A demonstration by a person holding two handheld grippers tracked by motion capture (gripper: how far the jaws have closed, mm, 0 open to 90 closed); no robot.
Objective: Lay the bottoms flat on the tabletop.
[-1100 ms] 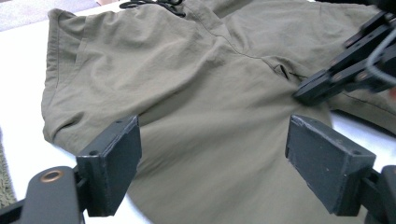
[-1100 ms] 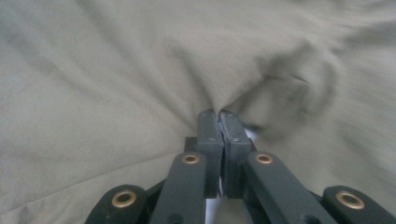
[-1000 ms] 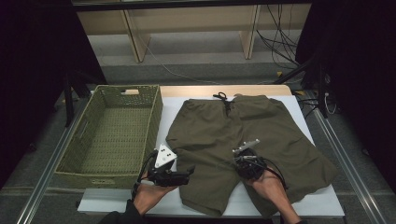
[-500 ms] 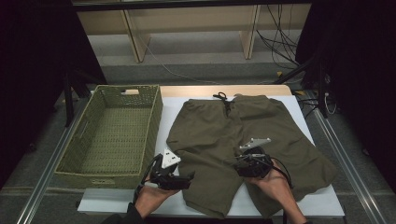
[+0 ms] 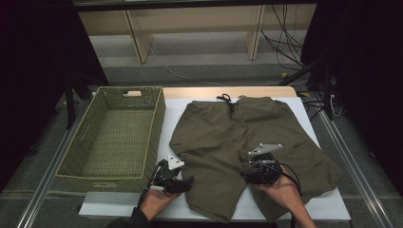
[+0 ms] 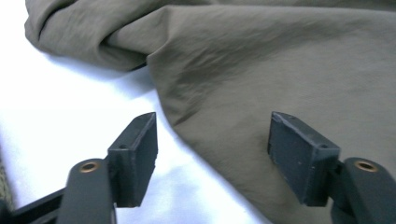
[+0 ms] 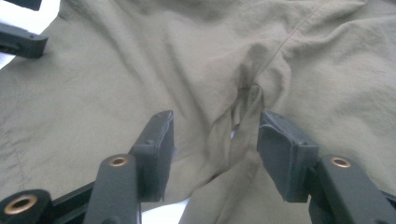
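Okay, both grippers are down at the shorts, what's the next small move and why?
Probably close the left gripper on the shorts' outer leg edge. Its jaws have just been closing and stand astride that edge, one over the white table, one over cloth, not yet pinching. The right gripper is open around the bunched crotch fold, so it likely grips next.

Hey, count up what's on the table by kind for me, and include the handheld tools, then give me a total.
Olive shorts: 1
Green woven basket: 1
Handheld tools: 2, left tool and right tool
Total: 4
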